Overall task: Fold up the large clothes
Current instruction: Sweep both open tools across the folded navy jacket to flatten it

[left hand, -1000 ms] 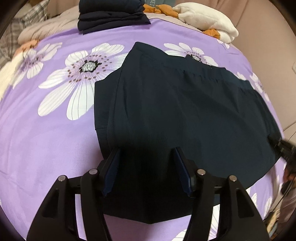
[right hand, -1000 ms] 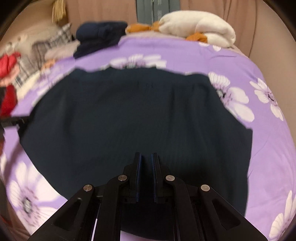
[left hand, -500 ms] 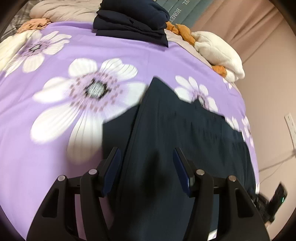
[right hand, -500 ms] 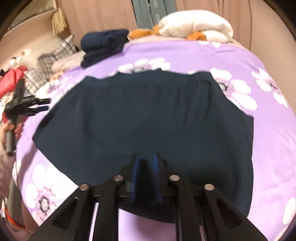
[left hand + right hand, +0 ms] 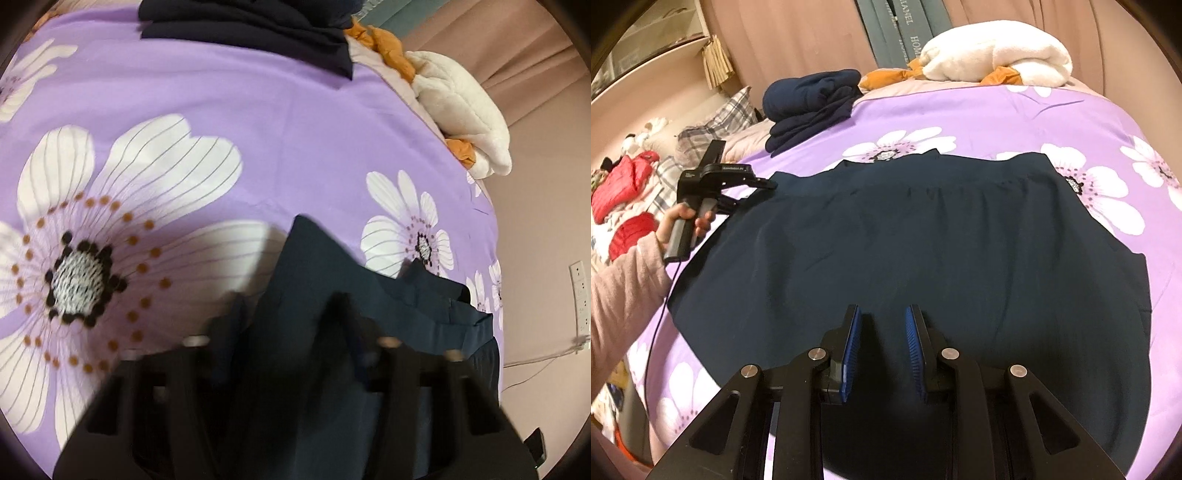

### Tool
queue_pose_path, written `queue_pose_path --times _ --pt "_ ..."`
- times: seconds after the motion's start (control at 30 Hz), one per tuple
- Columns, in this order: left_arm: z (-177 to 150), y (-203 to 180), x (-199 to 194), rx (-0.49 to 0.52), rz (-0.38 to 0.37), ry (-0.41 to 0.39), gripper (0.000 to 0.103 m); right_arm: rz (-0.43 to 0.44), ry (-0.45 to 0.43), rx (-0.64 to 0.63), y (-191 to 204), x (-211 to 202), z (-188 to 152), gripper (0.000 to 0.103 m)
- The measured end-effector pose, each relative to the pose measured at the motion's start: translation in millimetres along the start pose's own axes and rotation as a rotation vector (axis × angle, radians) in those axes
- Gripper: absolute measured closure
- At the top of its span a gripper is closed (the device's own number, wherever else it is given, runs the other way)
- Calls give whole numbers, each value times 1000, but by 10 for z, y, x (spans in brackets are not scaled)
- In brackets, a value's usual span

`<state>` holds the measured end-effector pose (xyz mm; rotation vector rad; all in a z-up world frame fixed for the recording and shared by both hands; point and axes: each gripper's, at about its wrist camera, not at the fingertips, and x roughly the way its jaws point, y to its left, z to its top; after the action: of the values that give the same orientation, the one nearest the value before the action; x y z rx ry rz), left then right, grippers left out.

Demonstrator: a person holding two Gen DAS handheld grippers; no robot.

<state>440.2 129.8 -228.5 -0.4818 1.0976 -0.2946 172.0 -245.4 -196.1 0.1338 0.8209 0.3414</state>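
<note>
The dark navy pleated fabric garment (image 5: 923, 236) lay flat on the purple flowered bedspread (image 5: 1015, 110), judged light, limp and slippery; best taken at its waistband corners. The left gripper (image 5: 291, 332) had just been closing over one corner, its grip too blurred to tell. The right gripper (image 5: 882, 332) had been opening, fingers slightly parted above the hem.

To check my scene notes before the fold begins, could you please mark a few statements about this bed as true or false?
1. The dark garment lies spread flat on the purple floral sheet. True.
2. The folded dark stack sits on top of the spread garment. False: it lies apart from it, at the sheet's far edge.
3. A white bundle lies at the far side of the bed. True.
4. The sheet's flowers have yellow petals. False: the petals are white.
</note>
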Motion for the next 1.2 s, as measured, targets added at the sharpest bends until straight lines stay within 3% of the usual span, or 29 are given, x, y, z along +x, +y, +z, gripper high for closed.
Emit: queue_pose_path --times 0.1,0.23,0.27,0.37,0.47,0.57,0.67,0.73,0.77,0.83,0.93,1.07,1.2 --pt "-26 -117 -26 43 33 -58 90 4 -10 13 -15 12 17 79" --pt "63 -284 -59 58 52 -142 91 10 -28 21 -22 28 64 79" --pt "129 -347 -35 68 37 -139 91 7 -32 19 -18 41 86 79" --pt "242 -471 48 100 84 -135 91 -5 -41 13 -14 77 142 79" --pt "210 -343 158 53 145 -108 90 -10 -35 11 -39 131 172 79" --pt "178 -186 212 -1 231 -88 74 -49 -17 10 -102 213 181 79" --pt "156 -75 17 -42 264 -131 56 -72 -16 38 -191 232 202 79" --pt "146 -32 -165 -46 275 -164 55 -82 -31 65 -234 187 213 75" --pt "127 -21 -287 -37 287 -177 55 -95 -40 77 -257 163 220 66" --pt "42 -53 -533 11 305 -196 55 -137 -57 105 -306 90 226 58" --pt "-179 -234 -788 126 322 -211 55 -155 -70 149 -369 -47 245 58" --pt "-676 -623 -918 296 256 -159 55 -115 -73 118 -227 -146 290 58" --pt "-1069 -940 -646 370 126 -25 56 -67 -35 57 65 64 457 58"
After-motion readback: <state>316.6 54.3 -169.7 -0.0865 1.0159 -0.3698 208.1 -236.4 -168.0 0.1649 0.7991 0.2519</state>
